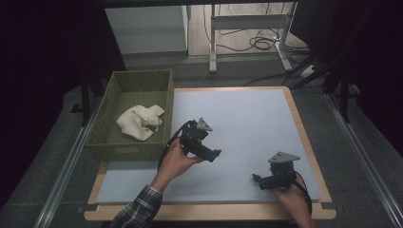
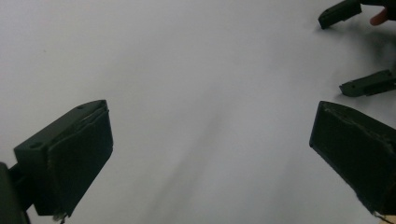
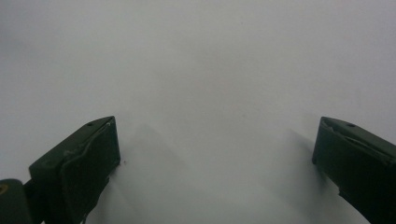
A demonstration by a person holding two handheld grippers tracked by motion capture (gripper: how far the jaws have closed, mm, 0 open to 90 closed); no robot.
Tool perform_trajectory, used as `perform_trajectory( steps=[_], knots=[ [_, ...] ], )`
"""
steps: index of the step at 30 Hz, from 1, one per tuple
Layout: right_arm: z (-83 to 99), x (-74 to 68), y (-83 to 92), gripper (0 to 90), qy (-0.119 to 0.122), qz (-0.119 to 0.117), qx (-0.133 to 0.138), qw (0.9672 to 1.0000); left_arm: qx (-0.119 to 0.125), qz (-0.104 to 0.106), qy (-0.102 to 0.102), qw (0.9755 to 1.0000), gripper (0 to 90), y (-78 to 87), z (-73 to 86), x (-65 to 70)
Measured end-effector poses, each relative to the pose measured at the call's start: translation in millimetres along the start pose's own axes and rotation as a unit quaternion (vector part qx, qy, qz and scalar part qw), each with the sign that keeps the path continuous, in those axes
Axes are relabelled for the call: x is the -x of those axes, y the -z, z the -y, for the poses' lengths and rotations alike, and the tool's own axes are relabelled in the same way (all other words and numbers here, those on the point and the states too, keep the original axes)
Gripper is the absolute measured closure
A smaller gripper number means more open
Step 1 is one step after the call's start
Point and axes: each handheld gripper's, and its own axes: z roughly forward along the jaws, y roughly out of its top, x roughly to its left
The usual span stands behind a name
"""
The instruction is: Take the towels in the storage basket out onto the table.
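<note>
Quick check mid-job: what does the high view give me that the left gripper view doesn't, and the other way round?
High view alone: the green basket left of the table, a cream cloth lying in it, and both hands with their forearms. Left gripper view alone: a close look between the left hand-held gripper jaws, wide apart over bare surface with nothing between them. Both: the pale grey table top and the right hand-held gripper, jaws open.

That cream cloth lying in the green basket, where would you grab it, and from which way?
Judging by its pose, pinch a raised fold near the middle of the cream cloth, coming straight down from above. The green basket has walls that block any sideways approach, and the crumpled heap offers ridges to grip. The left gripper, open, is nearer.
</note>
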Motion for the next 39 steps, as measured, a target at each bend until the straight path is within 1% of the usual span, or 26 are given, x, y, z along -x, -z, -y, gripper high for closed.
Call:
perform_trajectory(
  steps=[2, 4, 6, 7, 9, 10, 11, 14, 15, 16, 17, 18, 19, 21, 23, 24, 25, 27, 28, 30, 31, 33, 35, 37, 38, 39],
  knots=[
    [0.0, 0.0, 0.0, 0.8, 0.000, -0.001, 0.000, 1.0000, -0.001, 0.000, 0.001, 1.0000, 0.0, 1.3, -1.2, -2.0],
    [0.0, 0.0, 0.0, 0.8, 0.000, 0.000, 0.000, 1.0000, 0.000, -0.007, 0.006, 1.0000, 0.0, 4.4, -4.0, -7.2],
    [0.1, 0.0, -0.1, 0.8, 0.000, 0.000, 0.001, 1.0000, -0.004, -0.016, 0.007, 0.9998, 0.0, 8.3, -6.3, -14.1],
    [0.1, -0.1, -0.1, 0.8, -0.001, -0.001, 0.001, 1.0000, -0.003, -0.020, 0.015, 0.9997, 0.0, 12.3, -7.8, -20.8],
    [0.0, 0.0, -0.2, 0.8, 0.000, 0.000, 0.001, 1.0000, -0.005, -0.027, 0.014, 0.9995, 0.0, 16.3, -9.1, -27.2],
    [0.0, 0.0, -0.1, 0.7, 0.000, 0.000, 0.001, 1.0000, -0.004, -0.030, 0.018, 0.9994, 0.0, 18.7, -9.7, -31.5],
    [0.0, 0.0, -0.1, 0.7, 0.000, 0.000, 0.001, 1.0000, -0.004, -0.030, 0.018, 0.9994, 0.0, 18.7, -9.7, -31.5],
    [0.0, -0.1, -0.2, 0.7, -0.001, 0.000, 0.001, 1.0000, -0.007, -0.039, 0.025, 0.9989, 0.0, 23.7, -10.5, -42.7],
    [0.0, -0.1, -0.2, 0.7, -0.001, 0.000, 0.001, 1.0000, -0.009, -0.046, 0.029, 0.9985, 0.0, 26.9, -10.6, -50.4],
    [0.0, -0.1, -0.2, 0.7, -0.001, 0.000, 0.001, 1.0000, -0.010, -0.051, 0.031, 0.9982, 0.0, 28.7, -10.5, -54.4],
    [0.0, -0.1, -0.2, 0.7, -0.001, 0.000, 0.001, 1.0000, -0.010, -0.051, 0.031, 0.9982, 0.0, 28.7, -10.5, -54.4],
    [0.1, -0.1, -0.2, 0.8, -0.001, -0.001, 0.001, 1.0000, -0.012, -0.058, 0.034, 0.9977, 0.0, 32.4, -10.2, -62.2],
    [0.0, 0.0, -0.2, 0.8, -0.001, -0.001, 0.001, 1.0000, -0.013, -0.060, 0.034, 0.9975, 0.0, 33.9, -10.1, -65.2],
    [0.0, 0.0, -0.2, 0.7, -0.001, -0.001, 0.001, 1.0000, -0.010, -0.070, 0.040, 0.9967, 0.0, 38.8, -9.8, -73.0],
    [0.0, -0.1, -0.2, 0.7, -0.001, -0.001, 0.001, 1.0000, -0.003, -0.073, 0.047, 0.9962, 0.0, 44.0, -9.5, -79.2],
    [0.0, -0.1, -0.2, 0.7, -0.001, -0.001, 0.001, 1.0000, -0.003, -0.073, 0.047, 0.9962, 0.0, 44.0, -9.5, -79.2],
    [0.0, -0.1, -0.2, 0.8, -0.001, -0.001, 0.001, 1.0000, -0.003, -0.077, 0.050, 0.9958, 0.0, 49.3, -9.1, -85.0],
    [0.0, -0.1, -0.2, 0.8, -0.001, 0.000, 0.001, 1.0000, -0.001, -0.086, 0.053, 0.9949, 0.0, 54.3, -8.4, -90.7],
    [0.1, -0.1, -0.2, 0.7, -0.001, -0.001, 0.001, 1.0000, -0.001, -0.086, 0.053, 0.9949, 0.0, 54.3, -8.4, -90.7],
    [0.0, -0.1, -0.2, 0.7, -0.001, 0.000, 0.001, 1.0000, 0.000, -0.095, 0.062, 0.9936, 0.0, 61.5, -6.0, -101.4],
    [0.0, -0.1, -0.2, 0.7, -0.001, 0.000, 0.001, 1.0000, 0.000, -0.095, 0.062, 0.9936, 0.0, 61.5, -6.0, -101.4],
    [0.0, -0.1, -0.2, 0.7, -0.001, -0.001, 0.001, 1.0000, 0.002, -0.099, 0.070, 0.9927, 0.0, 65.9, -3.7, -109.4],
    [0.1, 0.0, -0.2, 0.8, -0.001, -0.001, 0.001, 1.0000, 0.005, -0.107, 0.080, 0.9910, 0.0, 71.5, 0.5, -120.4],
    [0.0, -0.1, -0.2, 0.7, -0.001, 0.000, 0.001, 1.0000, 0.006, -0.109, 0.082, 0.9906, 0.0, 72.6, 1.6, -122.9],
    [0.1, -0.1, -0.3, 0.7, -0.001, 0.000, 0.001, 1.0000, 0.007, -0.113, 0.088, 0.9896, 0.0, 75.2, 5.0, -130.3],
    [0.1, 0.0, -0.3, 0.7, -0.001, 0.000, 0.001, 1.0000, 0.008, -0.116, 0.090, 0.9891, 0.0, 75.9, 6.2, -132.7]
  ],
)
